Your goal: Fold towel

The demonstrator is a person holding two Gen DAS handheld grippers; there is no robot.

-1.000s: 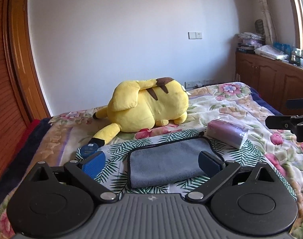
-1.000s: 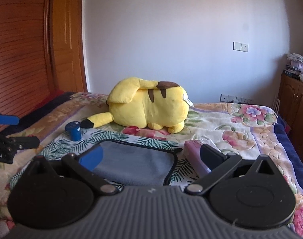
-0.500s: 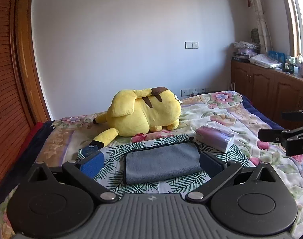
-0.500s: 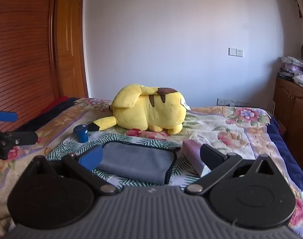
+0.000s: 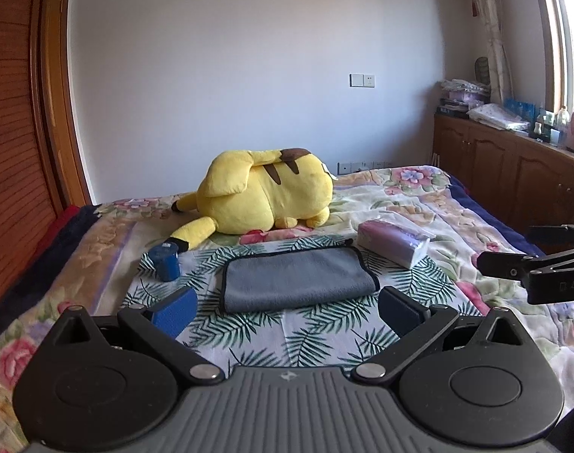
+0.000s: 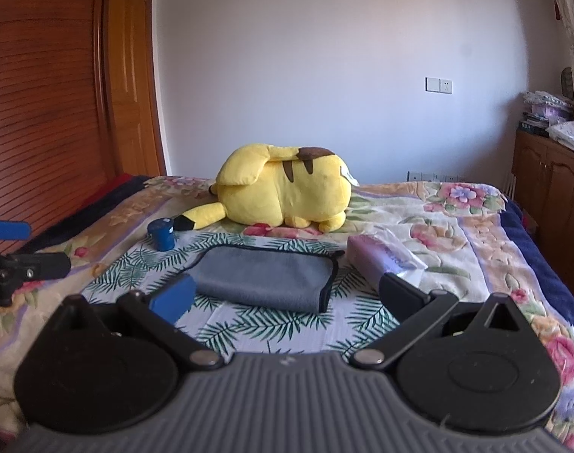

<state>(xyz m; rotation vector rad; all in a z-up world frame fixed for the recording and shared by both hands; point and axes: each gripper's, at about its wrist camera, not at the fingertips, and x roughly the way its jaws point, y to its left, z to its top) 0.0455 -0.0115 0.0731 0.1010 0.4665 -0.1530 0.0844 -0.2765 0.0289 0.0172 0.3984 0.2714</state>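
A grey towel (image 5: 296,277) with black edging lies folded flat on a palm-leaf cloth (image 5: 287,332) on the bed; it also shows in the right wrist view (image 6: 264,277). My left gripper (image 5: 287,311) is open and empty, held back from the towel's near edge. My right gripper (image 6: 283,298) is open and empty, just short of the towel's near edge. The right gripper shows at the right edge of the left wrist view (image 5: 521,249), and the left gripper at the left edge of the right wrist view (image 6: 19,245).
A yellow plush toy (image 5: 264,192) lies behind the towel. A small blue container (image 5: 165,261) stands to its left, a purple tissue pack (image 5: 392,241) to its right. Wooden cabinets (image 5: 513,173) line the right wall, a wooden door (image 6: 60,94) the left.
Both grippers have pulled back and up from the towel, which now looks smaller and farther away. The towel lies still, and both grippers stay open.
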